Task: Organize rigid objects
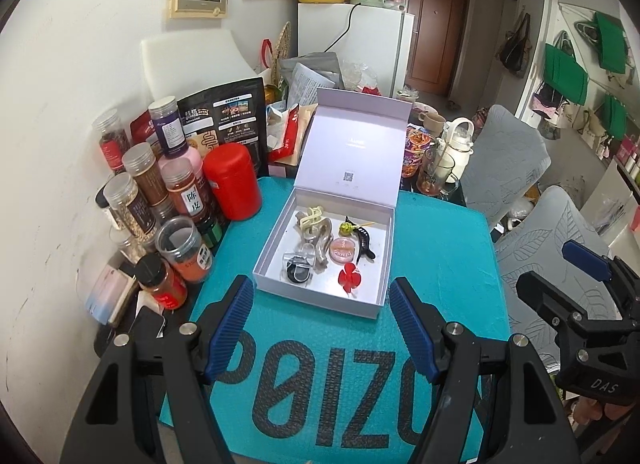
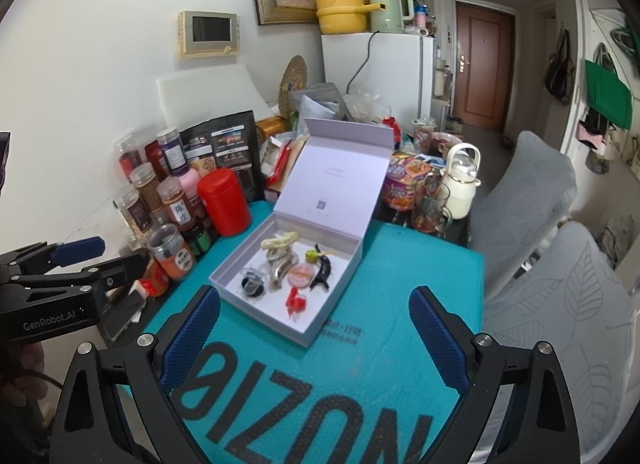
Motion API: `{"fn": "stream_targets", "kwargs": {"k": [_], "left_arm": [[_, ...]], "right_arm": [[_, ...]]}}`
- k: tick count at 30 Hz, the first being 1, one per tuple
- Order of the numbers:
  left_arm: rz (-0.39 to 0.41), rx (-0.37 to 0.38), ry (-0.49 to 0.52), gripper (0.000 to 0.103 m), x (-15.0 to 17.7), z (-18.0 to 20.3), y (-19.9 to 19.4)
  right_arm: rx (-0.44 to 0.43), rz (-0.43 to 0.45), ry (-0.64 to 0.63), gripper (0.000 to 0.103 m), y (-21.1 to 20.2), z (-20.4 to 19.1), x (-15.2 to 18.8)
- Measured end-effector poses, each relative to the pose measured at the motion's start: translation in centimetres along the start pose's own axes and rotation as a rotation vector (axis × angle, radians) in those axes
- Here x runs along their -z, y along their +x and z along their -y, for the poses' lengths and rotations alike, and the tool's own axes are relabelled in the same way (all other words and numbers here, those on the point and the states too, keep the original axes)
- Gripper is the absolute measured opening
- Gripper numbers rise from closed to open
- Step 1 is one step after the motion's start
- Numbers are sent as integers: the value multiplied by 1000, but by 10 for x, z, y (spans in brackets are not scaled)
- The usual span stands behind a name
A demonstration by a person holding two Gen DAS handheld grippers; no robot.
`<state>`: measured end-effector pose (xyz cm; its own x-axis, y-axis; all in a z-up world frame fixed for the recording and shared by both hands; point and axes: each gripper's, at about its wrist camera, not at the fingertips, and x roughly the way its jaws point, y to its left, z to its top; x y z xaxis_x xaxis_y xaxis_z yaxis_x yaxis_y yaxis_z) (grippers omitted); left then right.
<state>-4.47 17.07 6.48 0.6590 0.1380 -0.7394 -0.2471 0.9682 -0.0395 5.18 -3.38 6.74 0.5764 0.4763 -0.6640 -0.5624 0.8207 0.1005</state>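
Pretty bright, even indoor light, soft shadows only. Slight glare on the white box floor [image 1: 362, 284]. Heavy fisheye bending, with black vignette corners at 10 and 2 o'clock. Right wrist view's a bit softer, the chairs [image 2: 560, 304] at 4 o'clock smeared.

I couldn't read the small grey print inside the pale lilac cardboard box lid [image 1: 352, 151]; the teal bubble mat's black lettering [image 1: 320, 396] ran off-frame.
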Motion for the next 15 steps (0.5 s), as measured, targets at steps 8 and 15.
{"fn": "stream_targets", "kwargs": {"k": [8, 15], "left_arm": [[-4, -2, -11, 70, 10, 3, -7], [-2, 0, -17, 70, 11, 4, -9]], "right_arm": [[-14, -22, 9, 97, -6, 2, 13], [-12, -27, 6, 97, -12, 3, 16]]}}
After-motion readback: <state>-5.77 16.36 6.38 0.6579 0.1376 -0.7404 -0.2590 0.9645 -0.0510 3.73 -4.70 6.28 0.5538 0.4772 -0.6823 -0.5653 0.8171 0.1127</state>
